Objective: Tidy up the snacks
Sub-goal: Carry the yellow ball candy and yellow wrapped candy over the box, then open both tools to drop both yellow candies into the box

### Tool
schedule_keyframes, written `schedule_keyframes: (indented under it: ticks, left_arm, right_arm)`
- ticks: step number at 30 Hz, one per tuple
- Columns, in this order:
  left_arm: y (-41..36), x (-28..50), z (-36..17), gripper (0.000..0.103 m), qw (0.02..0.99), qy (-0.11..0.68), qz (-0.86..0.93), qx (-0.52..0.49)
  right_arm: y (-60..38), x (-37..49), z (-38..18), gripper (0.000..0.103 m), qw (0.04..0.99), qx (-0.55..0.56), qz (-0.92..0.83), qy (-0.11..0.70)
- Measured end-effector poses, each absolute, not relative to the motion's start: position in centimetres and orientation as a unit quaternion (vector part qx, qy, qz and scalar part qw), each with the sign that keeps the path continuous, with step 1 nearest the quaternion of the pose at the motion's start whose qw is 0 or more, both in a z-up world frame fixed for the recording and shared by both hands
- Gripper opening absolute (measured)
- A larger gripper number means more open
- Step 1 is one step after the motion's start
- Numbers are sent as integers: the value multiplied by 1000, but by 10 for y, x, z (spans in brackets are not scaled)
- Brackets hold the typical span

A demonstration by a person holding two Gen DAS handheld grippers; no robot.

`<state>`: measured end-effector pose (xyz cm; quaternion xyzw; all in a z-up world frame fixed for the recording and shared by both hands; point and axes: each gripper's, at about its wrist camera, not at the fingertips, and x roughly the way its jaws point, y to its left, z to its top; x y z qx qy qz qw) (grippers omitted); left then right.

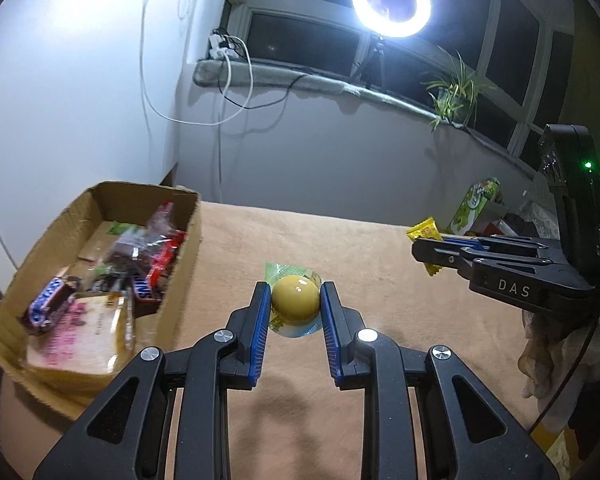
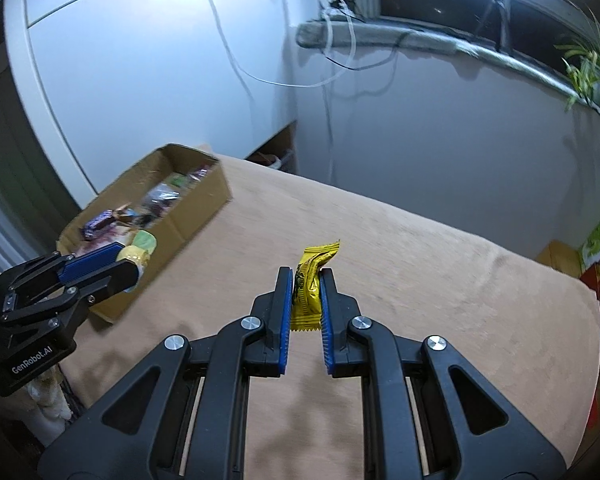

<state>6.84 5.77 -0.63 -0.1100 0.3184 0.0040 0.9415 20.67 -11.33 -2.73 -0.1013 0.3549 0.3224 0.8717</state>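
Observation:
My left gripper (image 1: 295, 294) is shut on a round yellow jelly cup (image 1: 295, 299) with a green-printed film lid, held above the tan tablecloth. In the right wrist view the same cup (image 2: 137, 256) shows at the left gripper's (image 2: 134, 262) tips, close to the box's near wall. My right gripper (image 2: 306, 280) is shut on a yellow wrapped snack bar (image 2: 314, 276), lifted off the cloth. That bar (image 1: 423, 234) and the right gripper (image 1: 420, 250) appear at the right of the left wrist view. A cardboard box (image 1: 180, 280) holding several wrapped snacks sits at the table's left.
The tan-covered table (image 2: 440, 280) ends at a white wall behind. A green carton (image 1: 474, 204) and other items stand off the right edge. A ring light (image 1: 390, 0) and a potted plant (image 1: 454, 92) stand on the windowsill. A gloved hand (image 1: 560, 356) holds the right gripper.

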Motion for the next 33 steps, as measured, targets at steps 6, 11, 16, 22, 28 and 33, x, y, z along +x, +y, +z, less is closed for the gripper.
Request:
schedule_keyframes:
  ticks: [6,11,16,22,28,33]
  left_arm:
    - [82,48,4,24,945,302,20,-121]
    - [103,37,9,24,947,294,35,-125]
    - [130,28,7,24,946,293,60,-128]
    - [164,27,-2,24,939,302,90,-138]
    - [184,28,-9,24,934,309,106,-146]
    - [195,30,-12,25,932,309,116,-148]
  right_arm:
    - [-80,192,-14,13,865,-111,349,343]
    - [-43,182,-7,13,857,-120,372,335]
    - [-2,179,-5,13,842,-120,404,336]
    - [47,175,-13,13,820,-125,439,344]
    - [84,178,-23,13,808,-135,453,353]
    - [94,186,-27,16,806,-134,449,361]
